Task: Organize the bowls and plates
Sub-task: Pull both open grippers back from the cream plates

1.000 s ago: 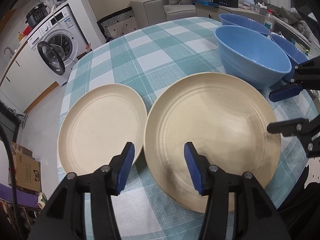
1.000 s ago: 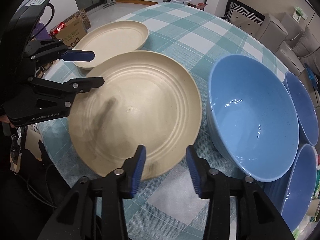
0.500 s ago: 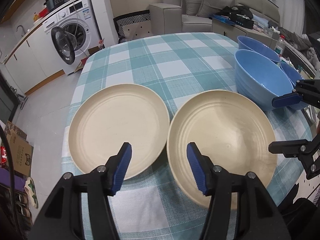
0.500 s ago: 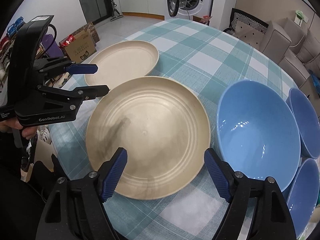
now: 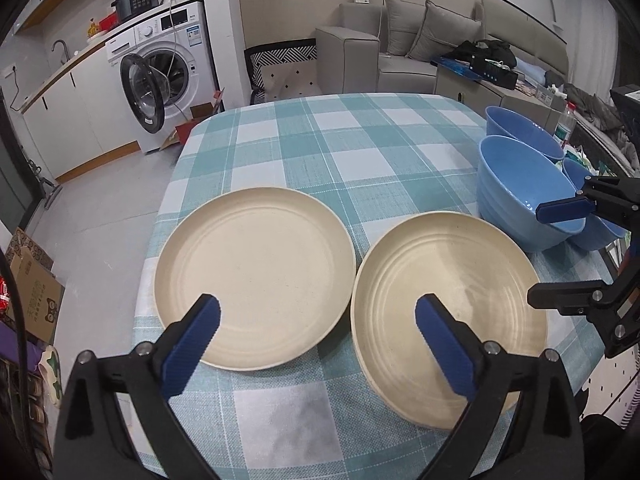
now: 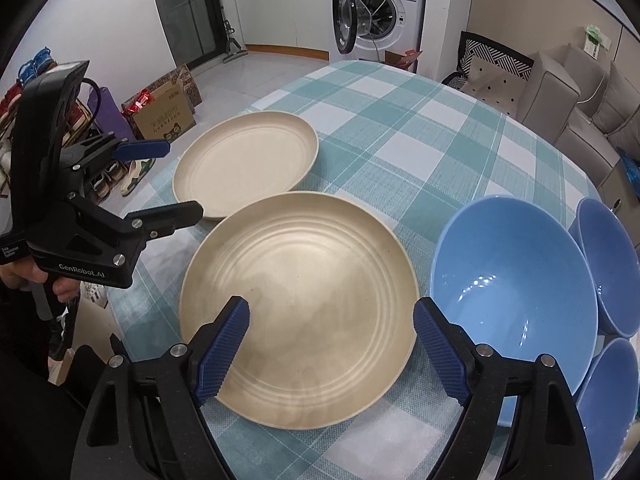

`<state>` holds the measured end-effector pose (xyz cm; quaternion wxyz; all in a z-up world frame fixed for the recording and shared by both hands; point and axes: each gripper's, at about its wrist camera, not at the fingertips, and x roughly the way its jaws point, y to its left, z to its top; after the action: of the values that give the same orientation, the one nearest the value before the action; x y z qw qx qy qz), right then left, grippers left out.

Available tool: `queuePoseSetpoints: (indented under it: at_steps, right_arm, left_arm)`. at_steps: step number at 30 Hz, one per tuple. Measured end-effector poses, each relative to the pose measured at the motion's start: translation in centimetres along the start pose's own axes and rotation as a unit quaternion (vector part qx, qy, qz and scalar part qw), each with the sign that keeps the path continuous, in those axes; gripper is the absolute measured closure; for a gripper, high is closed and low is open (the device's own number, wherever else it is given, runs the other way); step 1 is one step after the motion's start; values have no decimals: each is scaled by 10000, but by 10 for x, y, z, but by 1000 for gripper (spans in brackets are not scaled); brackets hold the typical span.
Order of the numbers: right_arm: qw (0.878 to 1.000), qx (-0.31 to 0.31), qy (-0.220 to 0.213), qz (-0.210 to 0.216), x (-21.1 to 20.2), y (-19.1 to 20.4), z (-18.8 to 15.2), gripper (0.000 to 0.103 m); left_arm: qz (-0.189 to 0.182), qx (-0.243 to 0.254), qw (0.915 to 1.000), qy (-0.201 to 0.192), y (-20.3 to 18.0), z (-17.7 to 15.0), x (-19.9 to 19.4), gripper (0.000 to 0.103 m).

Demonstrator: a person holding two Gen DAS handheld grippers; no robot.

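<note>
Two cream plates lie side by side on the checked tablecloth: the left plate (image 5: 256,276) (image 6: 246,162) and the right plate (image 5: 448,304) (image 6: 300,300). Three blue bowls stand to the right, the large bowl (image 5: 524,196) (image 6: 512,288) nearest the right plate. My left gripper (image 5: 318,332) (image 6: 176,182) hovers above the gap between the plates, its jaws opening with nothing between them. My right gripper (image 6: 332,340) (image 5: 548,256) hangs over the near edge of the right plate, jaws opening and not touching it.
Two smaller blue bowls (image 6: 612,272) (image 6: 608,400) crowd the table's right edge. The far half of the tablecloth (image 5: 352,136) holds nothing. A washing machine (image 5: 160,76) with its door open, a sofa (image 5: 400,48) and cardboard boxes (image 6: 168,108) stand around the table.
Both grippers have opened wide and risen back from the right plate, which now lies flat on the cloth. More of the table and room shows in both views.
</note>
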<state>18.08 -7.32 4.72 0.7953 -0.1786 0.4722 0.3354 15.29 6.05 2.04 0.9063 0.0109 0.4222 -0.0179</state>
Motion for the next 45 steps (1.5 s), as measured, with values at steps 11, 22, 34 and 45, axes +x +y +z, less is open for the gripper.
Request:
queuePoseSetpoints:
  at_steps: [11, 22, 34, 45]
  right_arm:
    - [9993, 194, -305, -61, -5, -7, 21, 1]
    - [9990, 177, -407, -25, 1, -10, 43, 1]
    - [9985, 228, -486, 65, 8, -11, 62, 1]
    - [9978, 287, -588, 119, 9, -11, 83, 1]
  left_arm:
    - [135, -266, 9993, -227, 15, 3, -9, 2]
    - [485, -550, 9968, -328, 38, 1, -12, 2]
    - [705, -813, 9934, -396, 58, 2, -12, 2]
    - [816, -890, 9918, -423, 69, 2, -9, 2]
